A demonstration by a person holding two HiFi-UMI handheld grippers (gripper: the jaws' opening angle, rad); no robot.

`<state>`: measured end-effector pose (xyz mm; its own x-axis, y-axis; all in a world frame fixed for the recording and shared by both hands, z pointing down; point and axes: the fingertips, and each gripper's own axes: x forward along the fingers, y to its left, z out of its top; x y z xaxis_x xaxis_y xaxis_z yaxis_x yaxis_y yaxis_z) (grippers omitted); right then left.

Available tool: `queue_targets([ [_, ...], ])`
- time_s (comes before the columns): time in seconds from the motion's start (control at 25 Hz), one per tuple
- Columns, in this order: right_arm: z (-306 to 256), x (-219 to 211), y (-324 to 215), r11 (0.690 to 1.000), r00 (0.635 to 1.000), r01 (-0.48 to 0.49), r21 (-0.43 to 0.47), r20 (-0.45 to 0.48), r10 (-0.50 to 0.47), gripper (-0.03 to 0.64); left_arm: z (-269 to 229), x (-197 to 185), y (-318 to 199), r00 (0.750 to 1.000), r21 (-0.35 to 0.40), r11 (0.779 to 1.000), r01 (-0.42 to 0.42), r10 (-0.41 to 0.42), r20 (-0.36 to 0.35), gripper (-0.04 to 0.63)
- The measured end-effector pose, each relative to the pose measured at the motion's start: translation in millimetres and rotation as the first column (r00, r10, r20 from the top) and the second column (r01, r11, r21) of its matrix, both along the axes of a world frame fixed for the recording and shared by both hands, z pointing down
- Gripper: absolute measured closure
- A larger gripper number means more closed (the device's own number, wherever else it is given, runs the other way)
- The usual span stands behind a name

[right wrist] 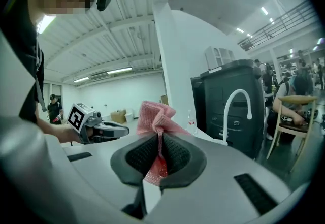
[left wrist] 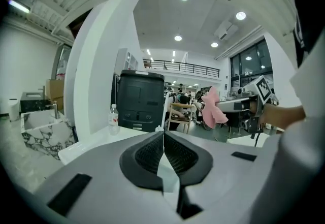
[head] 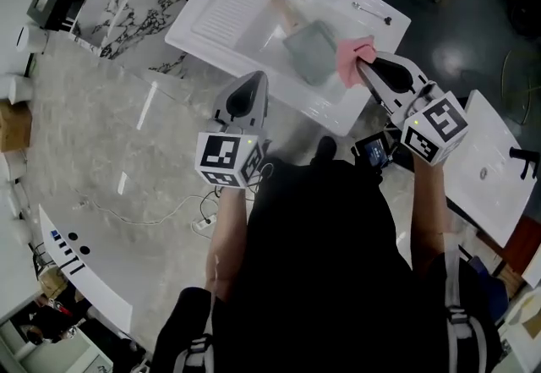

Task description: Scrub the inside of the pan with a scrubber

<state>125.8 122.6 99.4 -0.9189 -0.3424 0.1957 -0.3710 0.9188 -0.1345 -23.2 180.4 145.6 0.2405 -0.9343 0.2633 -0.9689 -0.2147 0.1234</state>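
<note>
Right tongs (right wrist: 158,139) pinching scrubber (right wrist: 155,115) (pink), pan (head: 311,52) beside

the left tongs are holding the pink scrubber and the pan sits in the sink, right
Not quite: the right tongs hold the pink scrubber, as the right gripper view shows; the left tongs are shut, empty. The pan does sit in the sink.

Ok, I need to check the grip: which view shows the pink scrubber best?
Right gripper view: the pink scrubber sits close up, pinched in the right gripper's jaws. The head view shows it small, by the pan; the left gripper view, far off.
</note>
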Motion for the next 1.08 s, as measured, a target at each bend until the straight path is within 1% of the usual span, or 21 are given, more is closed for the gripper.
queue_targets([
  [0.12,2,11,8,0.997,0.998,-0.066,-0.032,0.022,0.066,0.583,-13,-6,10,1.000,0.015,1.000,-0.010,0.009,0.005,0.561],
  [0.2,3,15,12,0.995,0.995,-0.087,-0.056,0.038,0.089,0.583,-17,-9,14,1.000,0.019,1.000,-0.014,0.014,0.006,0.561],
  [0.32,7,14,20,0.994,0.995,-0.087,-0.065,0.040,0.090,0.583,-18,-10,19,1.000,0.022,0.999,-0.022,0.022,0.010,0.561],
  [0.48,8,11,27,0.996,0.996,-0.069,-0.056,0.047,0.071,0.583,-14,-6,22,1.000,0.023,0.999,-0.025,0.025,0.012,0.561],
  [0.72,5,16,28,0.996,0.996,-0.061,-0.059,0.059,0.064,0.583,-13,4,21,1.000,0.031,0.999,-0.020,0.020,0.007,0.560],
  [1.08,9,26,25,0.995,0.997,-0.061,-0.079,0.045,0.065,0.583,-13,21,16,1.000,0.031,0.999,-0.030,0.030,0.009,0.560],
])
